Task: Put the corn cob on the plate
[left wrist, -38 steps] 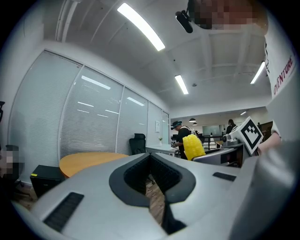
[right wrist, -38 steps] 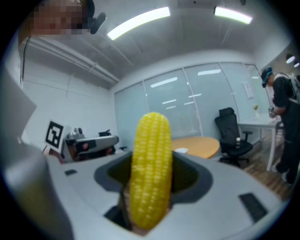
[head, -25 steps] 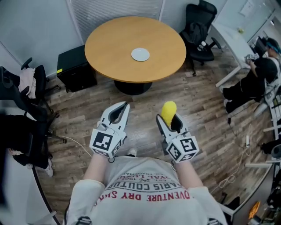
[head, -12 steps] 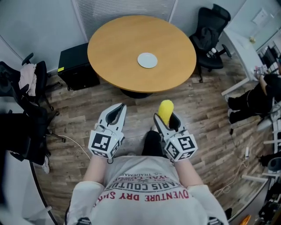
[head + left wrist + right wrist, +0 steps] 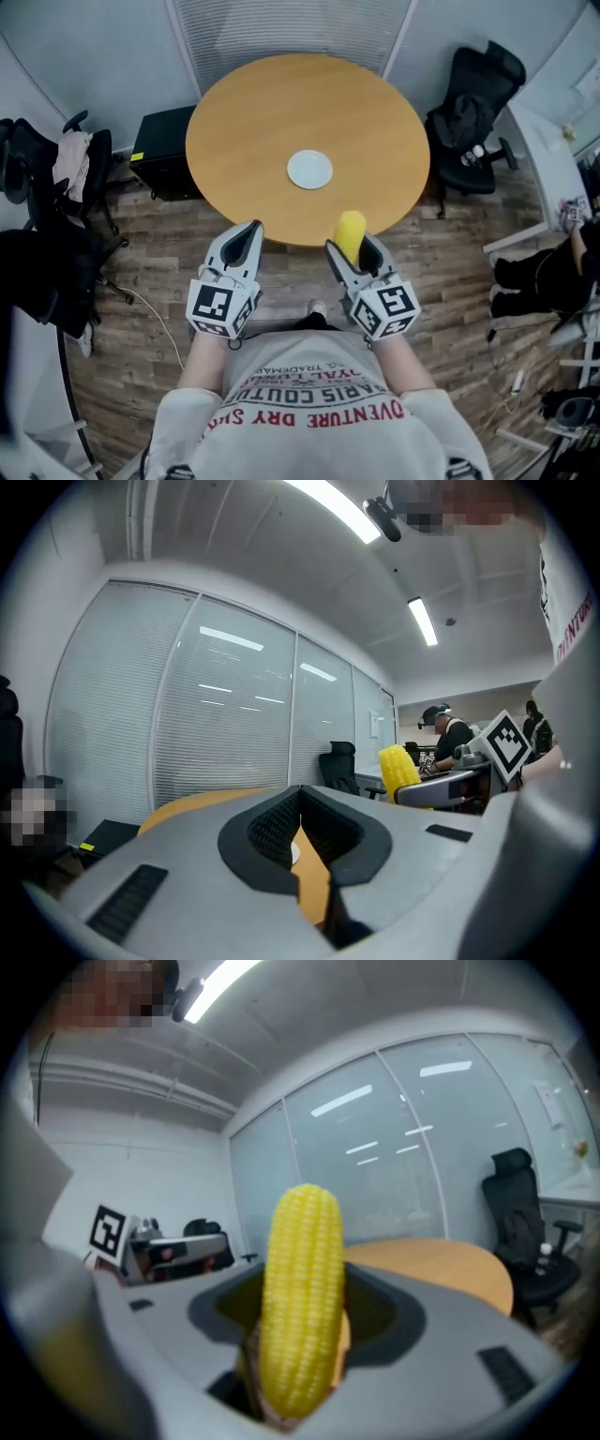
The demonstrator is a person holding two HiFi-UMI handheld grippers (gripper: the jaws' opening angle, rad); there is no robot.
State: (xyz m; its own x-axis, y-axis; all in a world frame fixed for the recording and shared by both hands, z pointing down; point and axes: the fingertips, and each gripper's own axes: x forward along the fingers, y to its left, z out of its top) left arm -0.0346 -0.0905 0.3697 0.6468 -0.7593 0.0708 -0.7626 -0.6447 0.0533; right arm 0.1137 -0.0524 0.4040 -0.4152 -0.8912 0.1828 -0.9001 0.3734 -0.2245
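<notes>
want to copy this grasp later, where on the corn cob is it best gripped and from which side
Grip the corn cob near its lower end, jaws closing across its narrow width from the two long sides, as the right hand-held gripper has it. It's long and round, so this probably seats firmly and leaves the upright tip free to lower onto the plate.

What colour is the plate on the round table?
Whitish; the plate shows best in the head view.
</notes>
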